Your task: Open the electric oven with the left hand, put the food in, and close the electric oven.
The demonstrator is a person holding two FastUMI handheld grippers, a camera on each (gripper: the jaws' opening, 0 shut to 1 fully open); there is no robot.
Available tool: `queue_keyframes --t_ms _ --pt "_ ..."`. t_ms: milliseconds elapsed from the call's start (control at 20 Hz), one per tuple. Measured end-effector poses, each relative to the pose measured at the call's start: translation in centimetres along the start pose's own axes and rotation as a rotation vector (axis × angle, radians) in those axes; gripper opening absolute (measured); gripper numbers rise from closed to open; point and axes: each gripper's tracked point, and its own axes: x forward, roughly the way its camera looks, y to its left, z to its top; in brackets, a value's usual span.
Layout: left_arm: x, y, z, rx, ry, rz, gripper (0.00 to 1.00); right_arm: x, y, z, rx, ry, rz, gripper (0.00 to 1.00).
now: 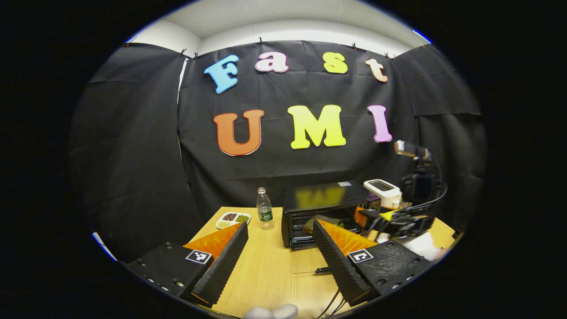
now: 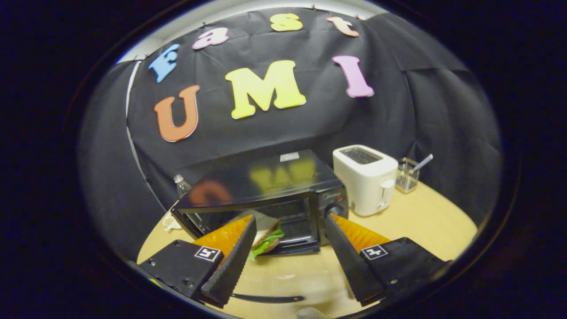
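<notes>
The black electric oven [image 1: 328, 201] [image 2: 266, 186] stands at the back of the wooden table with its glass door folded down flat; the door handle [image 1: 322, 269] [image 2: 266, 298] lies nearest me. A sandwich [image 2: 266, 234] [image 1: 316, 221] with green lettuce rests in the oven's mouth. My right gripper [image 2: 291, 218] is open just in front of the oven, and the sandwich lies just past its left fingertip, free of both. It also shows blurred beside the oven in the left gripper view [image 1: 387, 217]. My left gripper [image 1: 280, 225] is open and holds nothing, back from the oven's front left.
A white toaster [image 2: 365, 179] [image 1: 383, 190] stands right of the oven, with a clear holder [image 2: 407, 179] and a utensil beyond it. A water bottle [image 1: 265, 208] and a divided plate [image 1: 232, 219] sit left of the oven. A camera on a stand [image 1: 416, 177] is at far right.
</notes>
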Motion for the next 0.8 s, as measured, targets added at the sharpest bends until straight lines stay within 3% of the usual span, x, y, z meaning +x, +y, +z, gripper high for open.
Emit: queue_keyframes --t_ms 400,450,500,550,750,800 --pt "0.5 -2.0 -2.8 0.013 0.037 0.013 0.96 -10.6 -8.2 7.3 -0.143 -0.116 -0.028 1.0" --pt "0.6 -2.6 -3.5 0.017 0.049 0.01 0.96 -11.7 -9.1 7.7 -0.157 -0.12 -0.034 0.9" --pt "0.7 -3.1 -4.2 0.019 0.062 0.008 0.96 -12.6 -10.2 8.2 -0.161 -0.126 -0.042 0.9" --pt "1.0 -3.8 -5.1 0.017 0.075 -0.001 0.96 -13.5 -11.1 8.6 -0.163 -0.13 -0.048 1.0" --pt "1.9 -7.6 -8.9 0.015 0.149 -0.052 0.96 -15.8 -14.9 9.6 -0.179 -0.133 -0.08 1.0" --pt "2.1 -8.7 -10.0 0.015 0.163 -0.069 0.96 -16.3 -15.6 9.7 -0.181 -0.131 -0.088 0.9"
